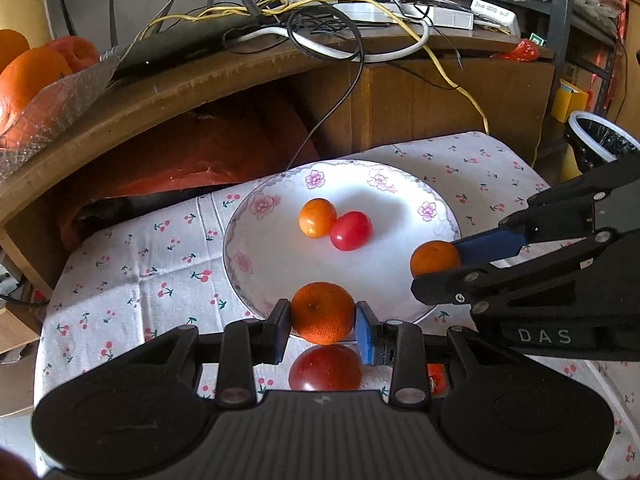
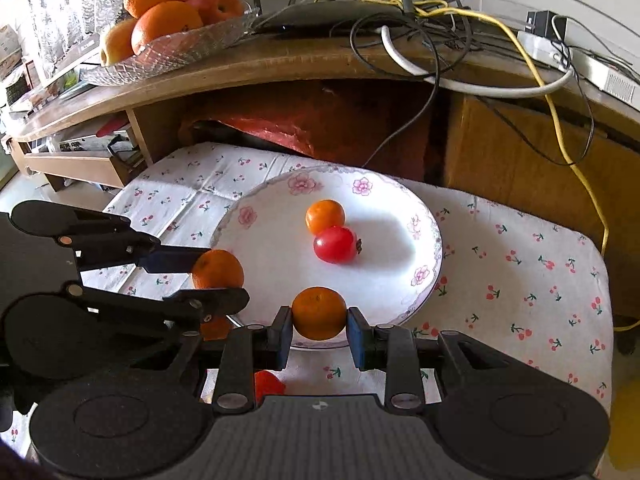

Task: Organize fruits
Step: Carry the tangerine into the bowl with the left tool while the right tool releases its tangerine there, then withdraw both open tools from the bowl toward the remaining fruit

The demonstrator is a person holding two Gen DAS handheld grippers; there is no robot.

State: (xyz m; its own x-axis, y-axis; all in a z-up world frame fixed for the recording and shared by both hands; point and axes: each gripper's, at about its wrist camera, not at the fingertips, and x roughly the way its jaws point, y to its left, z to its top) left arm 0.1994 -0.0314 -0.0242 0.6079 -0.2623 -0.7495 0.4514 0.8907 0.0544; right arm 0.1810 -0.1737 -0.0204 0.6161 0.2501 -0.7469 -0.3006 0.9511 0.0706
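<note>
A white flowered plate [image 1: 280, 264] [image 2: 272, 240] lies on a cherry-print cloth. On it a small tangerine [image 1: 317, 217] [image 2: 325, 216] touches a red cherry tomato [image 1: 351, 230] [image 2: 335, 244]. My left gripper [image 1: 322, 320] [image 2: 218, 276] is shut on a tangerine [image 1: 322, 308] [image 2: 218, 266], which hangs over the plate's near-left rim. Over the near-right rim, my right gripper [image 2: 319, 322] [image 1: 436, 270] is shut on a smaller tangerine [image 2: 319, 310] [image 1: 434, 256]. A red tomato [image 1: 325, 368] rests on the cloth under the left gripper.
A glass bowl [image 2: 192, 46] [image 1: 60, 96] of oranges and an apple stands on the wooden shelf behind, beside a router and tangled cables [image 2: 420, 20]. A bin with a black liner [image 1: 600, 140] stands right of the table. A small red item [image 2: 269, 386] lies on the cloth near me.
</note>
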